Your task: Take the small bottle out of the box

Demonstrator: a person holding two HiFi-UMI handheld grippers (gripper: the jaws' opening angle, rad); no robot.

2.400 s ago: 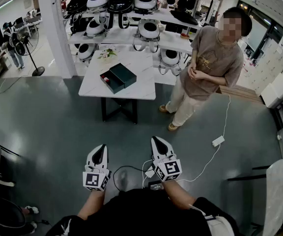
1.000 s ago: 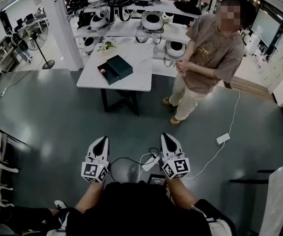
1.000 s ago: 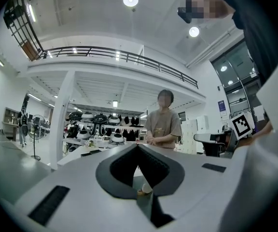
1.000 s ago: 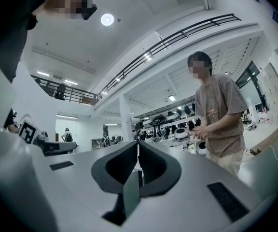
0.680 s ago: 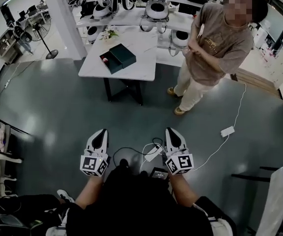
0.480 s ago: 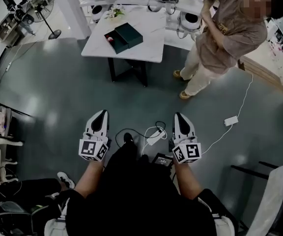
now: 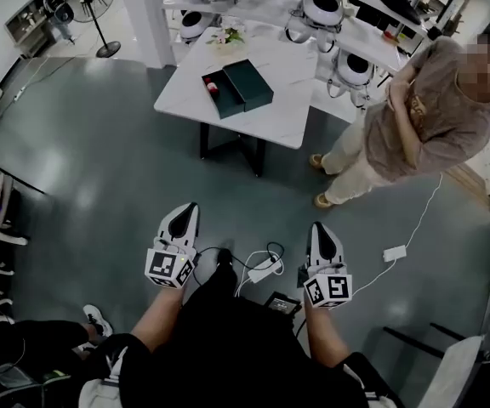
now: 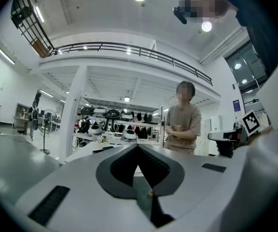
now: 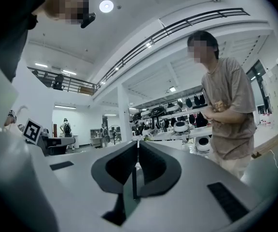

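— What's shifted since a couple of seconds back?

— The bystander (image 7: 415, 117) in the brown tee was up near 1 o'clock from the wearer. Now that person is out at 2 o'clock, close to the right edge of the head view. The white table (image 7: 270, 121) now sits skewed at 12 o'clock, and the two grippers are held wider apart than they were.

— Are they carrying anything?

— No. The left gripper (image 7: 190, 208) has its jaws pressed together with nothing between them, and its own view shows the two tips meeting. The right gripper (image 7: 319, 228) is the same, closed up and empty. Both hang low over the grey floor (image 7: 100, 168), well short of the table.

— And the box?

— The dark green box (image 7: 249, 82) lies open on the table, toward the tabletop's 11 o'clock end. Its two halves lie side by side. The small bottle (image 7: 213, 83) is in the half on the 9 o'clock side. From here it is only a reddish spot, too small to make out any shape.

— Anything else nearby?

— A small bunch of flowers (image 7: 228, 36) stands at 12 o'clock from the box. A white power block (image 7: 395, 252) lies on the floor at 3 o'clock from the right gripper.
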